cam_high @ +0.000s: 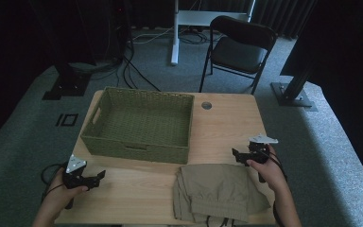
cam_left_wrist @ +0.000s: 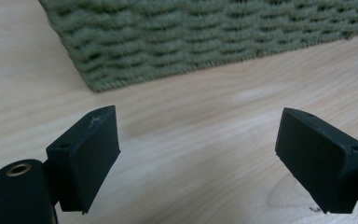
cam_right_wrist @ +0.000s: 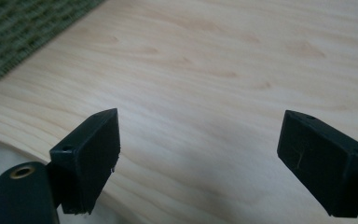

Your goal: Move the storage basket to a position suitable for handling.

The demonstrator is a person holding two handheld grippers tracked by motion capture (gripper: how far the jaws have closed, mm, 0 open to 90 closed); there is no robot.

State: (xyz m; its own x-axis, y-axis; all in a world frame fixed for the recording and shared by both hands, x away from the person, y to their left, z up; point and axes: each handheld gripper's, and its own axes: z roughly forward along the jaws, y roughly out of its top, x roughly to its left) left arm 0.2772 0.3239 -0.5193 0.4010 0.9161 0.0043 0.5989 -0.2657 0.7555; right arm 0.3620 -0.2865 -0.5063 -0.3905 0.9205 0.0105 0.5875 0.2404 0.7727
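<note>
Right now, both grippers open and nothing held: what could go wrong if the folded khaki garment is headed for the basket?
1. The garment overhangs the table's near edge, so a shallow pinch may drag it off.
2. It is folded in layers; the open right gripper beside it might grab only the top layer and unfold it.
3. The basket sits close by; a low carry could catch its near wall. The open left gripper could steady it.

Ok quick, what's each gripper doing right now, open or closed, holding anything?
Left gripper: open, jaws wide apart, holding nothing, over bare table.
Right gripper: open, jaws wide apart, holding nothing.
</note>
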